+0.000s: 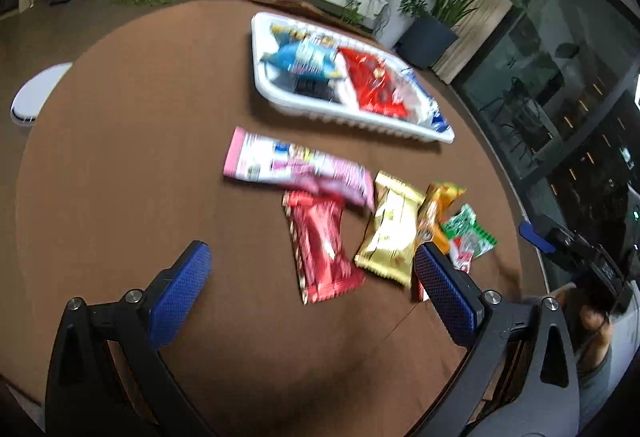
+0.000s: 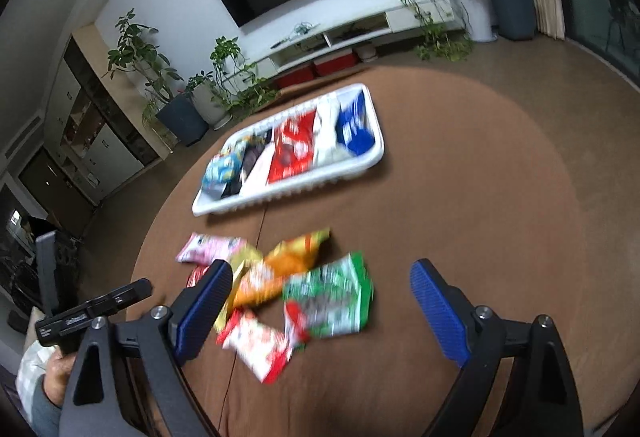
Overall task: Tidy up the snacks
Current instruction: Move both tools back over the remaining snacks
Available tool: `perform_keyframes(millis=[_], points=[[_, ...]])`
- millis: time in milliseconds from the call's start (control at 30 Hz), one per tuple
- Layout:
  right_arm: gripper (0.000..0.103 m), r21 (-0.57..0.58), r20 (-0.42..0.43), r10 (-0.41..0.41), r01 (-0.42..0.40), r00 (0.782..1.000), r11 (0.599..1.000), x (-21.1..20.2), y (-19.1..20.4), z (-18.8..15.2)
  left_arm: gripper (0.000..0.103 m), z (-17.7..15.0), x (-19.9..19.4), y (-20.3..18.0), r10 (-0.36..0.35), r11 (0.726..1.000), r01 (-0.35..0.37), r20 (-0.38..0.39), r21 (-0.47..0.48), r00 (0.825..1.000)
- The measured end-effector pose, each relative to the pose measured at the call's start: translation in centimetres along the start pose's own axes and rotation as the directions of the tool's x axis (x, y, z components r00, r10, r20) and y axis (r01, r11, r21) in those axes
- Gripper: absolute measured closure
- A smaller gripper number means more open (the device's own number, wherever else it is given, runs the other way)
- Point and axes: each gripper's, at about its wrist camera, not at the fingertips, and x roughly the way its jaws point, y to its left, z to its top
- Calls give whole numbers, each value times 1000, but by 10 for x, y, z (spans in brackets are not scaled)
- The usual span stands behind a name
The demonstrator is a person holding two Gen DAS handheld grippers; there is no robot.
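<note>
A white tray [image 1: 344, 116] on the brown round table holds several snack packs; it also shows in the right wrist view [image 2: 280, 193]. Loose packs lie in front of it: a pink pack [image 1: 296, 167], a red pack [image 1: 320, 249], a gold pack [image 1: 390, 229], an orange pack [image 1: 438, 211] and a green pack [image 1: 468, 233]. In the right wrist view the green pack [image 2: 332, 289], orange pack [image 2: 280, 269] and a red-white pack [image 2: 260, 349] lie between the fingers. My left gripper [image 1: 312, 281] is open and empty above the table. My right gripper [image 2: 320, 301] is open and empty above the loose packs.
The brown table [image 1: 140, 157] has its edge near the right side. A white stool [image 1: 38, 93] stands at the left. Potted plants [image 1: 432, 33] and a TV cabinet [image 2: 340, 37] stand beyond the table.
</note>
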Motion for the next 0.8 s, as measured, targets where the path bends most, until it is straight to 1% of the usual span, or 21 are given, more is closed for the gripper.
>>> perform_keyframes(millis=[100, 200, 300, 500, 600, 633, 667, 800], points=[[11, -4, -6, -2, 2, 1000, 1000, -1, 1, -14, 0, -6, 6, -4, 56, 998, -56, -33, -1, 998], [11, -14, -18, -11, 11, 1000, 1000, 1, 2, -25, 0, -6, 9, -7, 108, 994, -108, -44, -2, 993], [12, -25, -17, -14, 14, 1000, 1000, 0, 5, -29, 0, 2, 15, -7, 137, 991, -137, -64, 5, 989], [13, -50, -9, -30, 29, 1000, 998, -2, 10, -33, 1, 13, 34, -19, 188, 981, -182, -88, 72, 978], [14, -66, -6, -42, 41, 999, 997, -3, 13, -35, 2, 21, 42, -24, 202, 977, -194, -89, 93, 975], [14, -70, -7, -45, 44, 999, 997, -3, 13, -36, 7, 23, 44, -25, 212, 974, -202, -91, 102, 973], [14, -73, -7, -45, 45, 999, 996, -3, 13, -36, 16, 24, 46, -25, 219, 972, -208, -97, 106, 971], [15, -73, -3, -42, 42, 999, 996, -4, 13, -36, 28, 30, 51, -27, 252, 962, -237, -102, 138, 962]])
